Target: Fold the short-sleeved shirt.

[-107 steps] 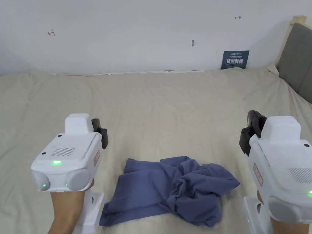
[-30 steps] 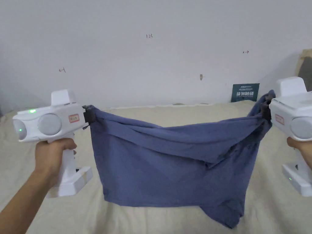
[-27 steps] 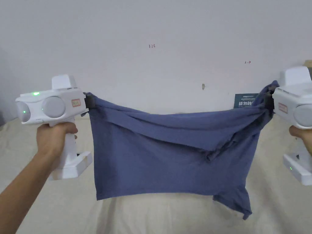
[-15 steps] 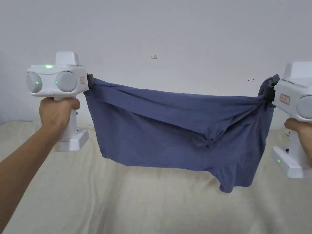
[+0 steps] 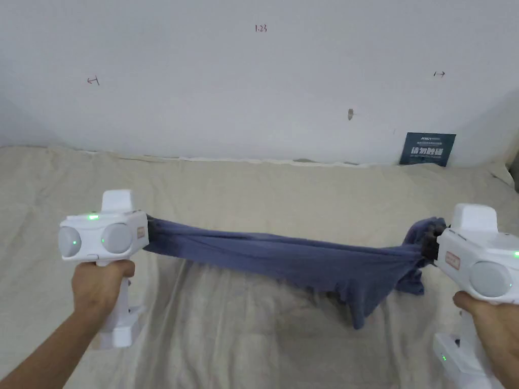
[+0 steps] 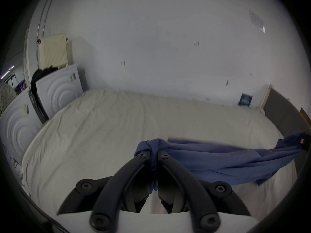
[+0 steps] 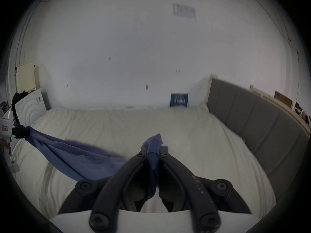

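**A:** Closest to me, the left white handheld gripper (image 5: 148, 234) is clenched on one bunched corner of the blue short-sleeved cotton shirt (image 5: 299, 261); in its own view the black jaws pinch the cloth between them. The right white handheld gripper (image 5: 430, 242) grasps the opposite corner the same way.

**B:** So where's the shirt, on the bed?

**A:** Strung between the two, sagging low over the beige rumpled bedsheet (image 5: 263, 197). One flap hangs near the sheet; can't tell if it touches, kinda blurry.

**B:** Tips?

**A:** I'd keep both grips level and taut, then lay it flat on the sheet toward the white wall (image 5: 253, 91), hanging edge first, so nothing bunches underneath.
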`<control>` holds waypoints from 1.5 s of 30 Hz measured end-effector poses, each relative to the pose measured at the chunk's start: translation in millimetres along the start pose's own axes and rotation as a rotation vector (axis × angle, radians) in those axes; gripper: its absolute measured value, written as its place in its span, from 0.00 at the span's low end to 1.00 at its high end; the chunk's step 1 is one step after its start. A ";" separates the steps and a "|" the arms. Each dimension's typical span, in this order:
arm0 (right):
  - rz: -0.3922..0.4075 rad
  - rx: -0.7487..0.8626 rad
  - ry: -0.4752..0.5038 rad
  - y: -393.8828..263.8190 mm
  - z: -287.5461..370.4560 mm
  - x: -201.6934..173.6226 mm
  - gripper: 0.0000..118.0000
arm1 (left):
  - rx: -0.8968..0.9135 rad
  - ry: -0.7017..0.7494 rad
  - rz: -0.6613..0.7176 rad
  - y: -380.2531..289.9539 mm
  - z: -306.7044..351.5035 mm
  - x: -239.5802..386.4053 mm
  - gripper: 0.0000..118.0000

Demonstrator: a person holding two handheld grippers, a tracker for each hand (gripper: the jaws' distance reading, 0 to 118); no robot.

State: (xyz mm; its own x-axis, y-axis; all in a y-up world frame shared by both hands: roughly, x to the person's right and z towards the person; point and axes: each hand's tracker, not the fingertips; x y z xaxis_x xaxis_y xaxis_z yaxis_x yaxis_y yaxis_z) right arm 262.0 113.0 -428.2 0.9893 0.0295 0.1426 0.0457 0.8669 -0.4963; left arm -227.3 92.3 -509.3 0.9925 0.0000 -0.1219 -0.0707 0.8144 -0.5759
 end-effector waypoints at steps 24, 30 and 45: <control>-0.078 -0.454 -0.010 -284.6 166.9 29.9 0.09 | -0.410 0.023 0.004 -305.5 169.9 -100.0 0.07; -0.122 -0.495 -0.015 -310.6 188.2 32.2 0.09 | -0.448 0.023 0.024 -316.6 189.4 -109.2 0.07; 0.024 -0.042 -0.049 -173.7 238.0 5.1 0.90 | -0.027 -0.046 0.082 -199.2 245.6 -65.7 0.96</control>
State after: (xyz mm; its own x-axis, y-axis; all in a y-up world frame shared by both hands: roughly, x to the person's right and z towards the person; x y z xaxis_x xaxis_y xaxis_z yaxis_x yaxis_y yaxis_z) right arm 226.2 81.0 -137.4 0.9824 0.0746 0.1713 0.0293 0.8440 -0.5356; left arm -254.0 72.5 -188.0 0.9868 0.0929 -0.1328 -0.1538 0.7949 -0.5869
